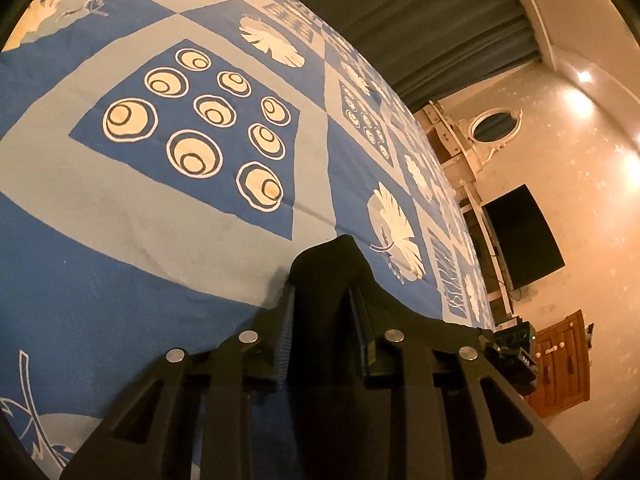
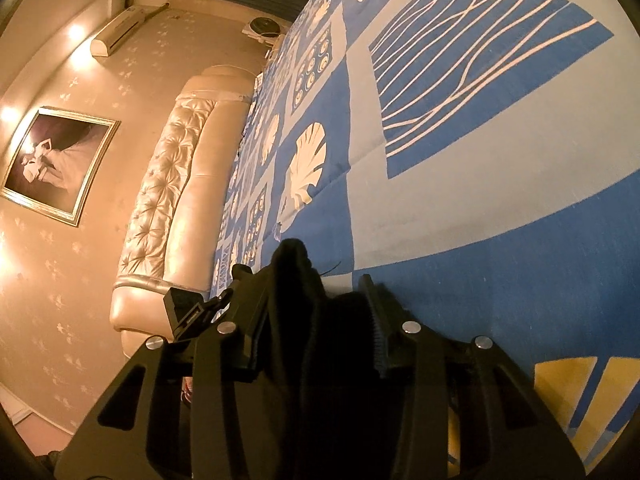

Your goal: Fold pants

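The pants are black cloth. In the left wrist view a bunch of the pants (image 1: 332, 264) sticks up between the fingers of my left gripper (image 1: 324, 300), which is shut on it above the bedspread. In the right wrist view my right gripper (image 2: 316, 300) is shut on another bunch of the pants (image 2: 294, 268), also held above the bed. The rest of the pants hangs below the grippers, out of sight.
A blue and grey patterned bedspread (image 1: 160, 184) covers the bed (image 2: 460, 208). A tufted cream headboard (image 2: 168, 200) and a framed picture (image 2: 56, 164) are on the right gripper's side. A dark TV (image 1: 524, 236), a wooden cabinet (image 1: 560, 372) and curtains (image 1: 440, 20) are beyond the bed's edge.
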Action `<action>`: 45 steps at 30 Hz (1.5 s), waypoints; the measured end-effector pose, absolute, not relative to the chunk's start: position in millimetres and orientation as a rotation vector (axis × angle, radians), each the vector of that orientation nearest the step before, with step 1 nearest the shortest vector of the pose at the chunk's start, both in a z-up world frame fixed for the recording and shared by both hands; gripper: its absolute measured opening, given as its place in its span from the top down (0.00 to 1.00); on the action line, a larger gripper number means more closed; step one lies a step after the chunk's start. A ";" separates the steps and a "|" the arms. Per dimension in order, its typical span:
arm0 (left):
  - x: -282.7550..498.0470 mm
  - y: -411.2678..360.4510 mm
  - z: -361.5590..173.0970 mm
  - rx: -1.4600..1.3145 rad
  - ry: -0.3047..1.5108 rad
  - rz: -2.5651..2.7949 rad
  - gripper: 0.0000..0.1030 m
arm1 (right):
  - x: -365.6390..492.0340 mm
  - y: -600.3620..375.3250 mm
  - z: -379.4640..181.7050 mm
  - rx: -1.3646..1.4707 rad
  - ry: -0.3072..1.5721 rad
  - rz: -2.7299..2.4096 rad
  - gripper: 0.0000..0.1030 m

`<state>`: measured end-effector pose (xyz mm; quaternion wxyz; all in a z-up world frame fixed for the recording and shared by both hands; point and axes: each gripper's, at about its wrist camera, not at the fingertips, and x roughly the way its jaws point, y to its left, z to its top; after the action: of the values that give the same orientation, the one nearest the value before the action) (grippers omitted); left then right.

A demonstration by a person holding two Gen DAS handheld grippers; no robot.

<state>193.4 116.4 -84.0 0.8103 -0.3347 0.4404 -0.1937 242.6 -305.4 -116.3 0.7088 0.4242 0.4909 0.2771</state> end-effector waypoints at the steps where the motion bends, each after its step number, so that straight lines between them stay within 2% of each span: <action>1: 193.8 116.6 -83.8 -0.710 0.942 -0.415 0.75 | 243.3 -304.8 -116.5 0.941 1.088 0.614 0.62; 45: 204.9 117.7 -73.2 -0.608 0.918 -0.339 0.75 | 259.4 -295.5 -122.5 0.946 1.081 0.609 0.65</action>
<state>204.9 117.7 -73.2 0.8385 -0.2875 0.4342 -0.1605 259.4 -295.5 -122.5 0.7108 0.4265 0.4873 0.2748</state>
